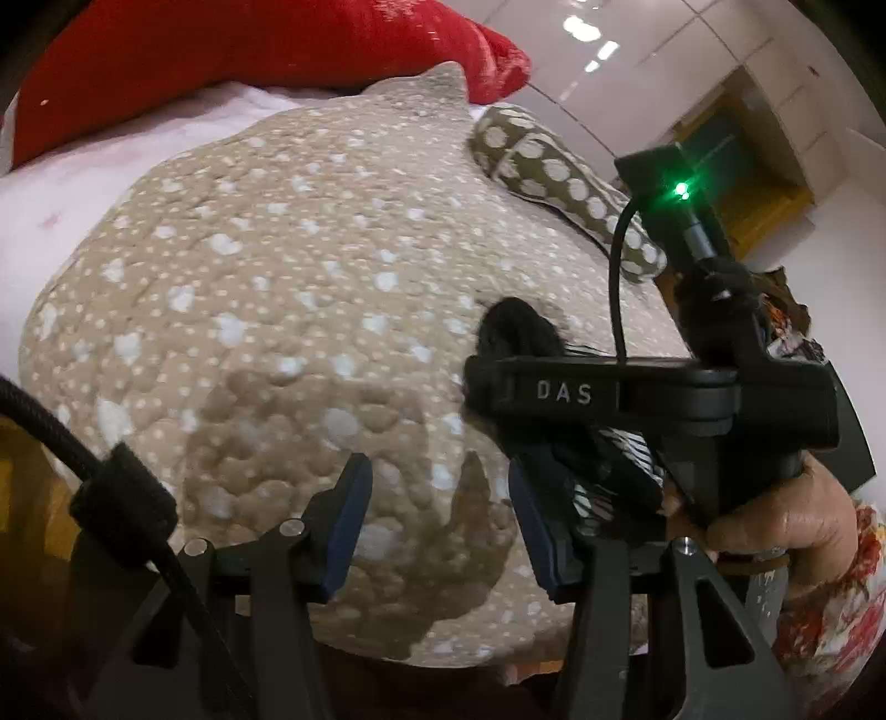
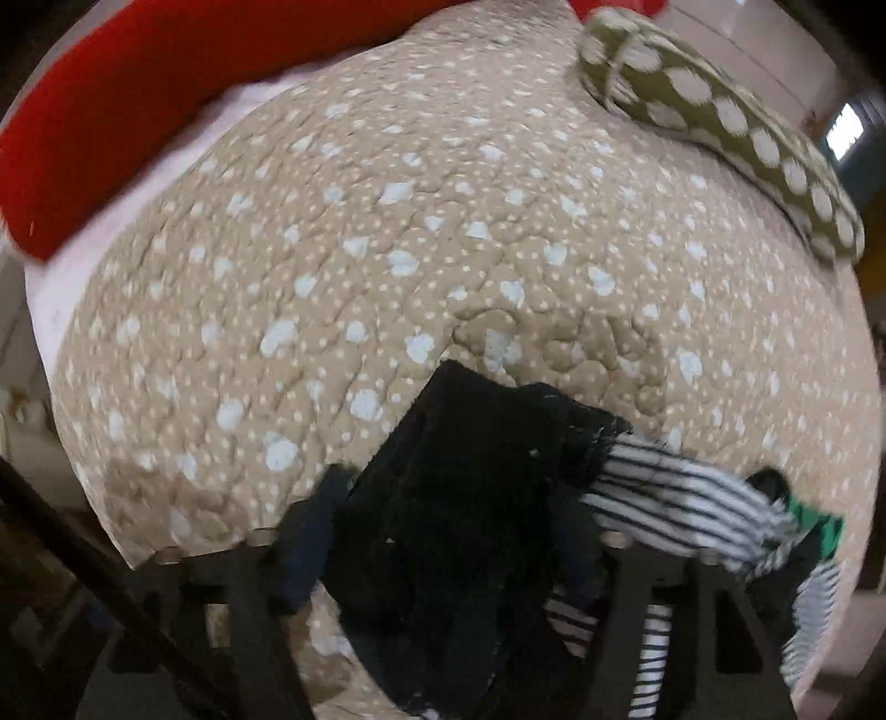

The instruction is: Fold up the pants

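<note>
The black pants (image 2: pixel 459 498) fill the space between the fingers of my right gripper (image 2: pixel 443 531), which is shut on them above the tan spotted bedspread (image 2: pixel 387 232). A black-and-white striped cloth (image 2: pixel 681 498) lies bunched just to their right. In the left wrist view my left gripper (image 1: pixel 440 526) is open and empty over the bedspread (image 1: pixel 277 277). The right gripper (image 1: pixel 637 399) shows there to its right, with a tuft of the black pants (image 1: pixel 520 327) sticking up behind it and the striped cloth (image 1: pixel 620 476) below.
A red pillow (image 1: pixel 232 44) lies along the far side of the bed. An olive pillow with white dots (image 1: pixel 554 166) lies at the far right, also in the right wrist view (image 2: pixel 736 122). A white sheet (image 1: pixel 83 183) shows under the bedspread. The person's hand (image 1: pixel 775 515) grips the right tool.
</note>
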Action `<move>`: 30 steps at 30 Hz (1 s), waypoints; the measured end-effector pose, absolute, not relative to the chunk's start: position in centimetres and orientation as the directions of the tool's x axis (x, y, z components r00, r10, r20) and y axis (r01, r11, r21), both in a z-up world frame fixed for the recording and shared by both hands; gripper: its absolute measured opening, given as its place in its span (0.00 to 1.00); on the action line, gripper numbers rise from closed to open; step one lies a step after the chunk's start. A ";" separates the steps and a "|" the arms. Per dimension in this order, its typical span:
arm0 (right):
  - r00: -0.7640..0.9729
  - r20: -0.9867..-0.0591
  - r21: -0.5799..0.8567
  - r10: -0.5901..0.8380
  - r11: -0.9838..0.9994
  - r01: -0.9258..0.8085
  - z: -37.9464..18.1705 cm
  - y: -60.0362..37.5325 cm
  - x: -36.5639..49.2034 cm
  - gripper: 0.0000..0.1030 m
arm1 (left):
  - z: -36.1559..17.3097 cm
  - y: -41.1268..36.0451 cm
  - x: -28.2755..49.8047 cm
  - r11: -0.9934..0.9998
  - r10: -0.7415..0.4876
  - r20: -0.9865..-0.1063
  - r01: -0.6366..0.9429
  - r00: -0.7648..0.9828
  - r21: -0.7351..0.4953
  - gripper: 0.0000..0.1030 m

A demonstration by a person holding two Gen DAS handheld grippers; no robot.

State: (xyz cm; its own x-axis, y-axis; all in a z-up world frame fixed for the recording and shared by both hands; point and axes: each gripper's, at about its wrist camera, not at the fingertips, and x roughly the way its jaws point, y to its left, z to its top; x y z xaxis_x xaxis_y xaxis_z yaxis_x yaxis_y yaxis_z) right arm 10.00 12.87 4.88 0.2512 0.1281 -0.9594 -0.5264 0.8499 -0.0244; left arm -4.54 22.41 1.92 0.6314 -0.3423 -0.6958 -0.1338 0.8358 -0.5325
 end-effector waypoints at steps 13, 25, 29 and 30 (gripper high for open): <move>0.238 -0.881 0.256 0.409 0.835 -0.488 9.7 6.3 9.9 0.28 | 3.1 13.9 -2.2 0.860 -0.440 -0.665 0.069 0.603 -0.506 0.58; 0.392 -0.718 0.452 0.575 0.813 -0.365 14.1 -7.6 10.1 0.28 | 7.4 3.8 0.5 0.874 -0.475 -0.679 0.215 0.559 -0.435 0.21; 0.436 -0.688 0.511 0.580 0.814 -0.275 13.4 -13.5 10.2 0.28 | 7.7 -0.2 1.1 0.878 -0.479 -0.695 0.275 0.537 -0.392 0.22; 0.443 -0.687 0.522 0.576 0.816 -0.249 12.9 -14.7 10.3 0.28 | 7.6 -1.1 1.2 0.877 -0.480 -0.701 0.288 0.527 -0.384 0.22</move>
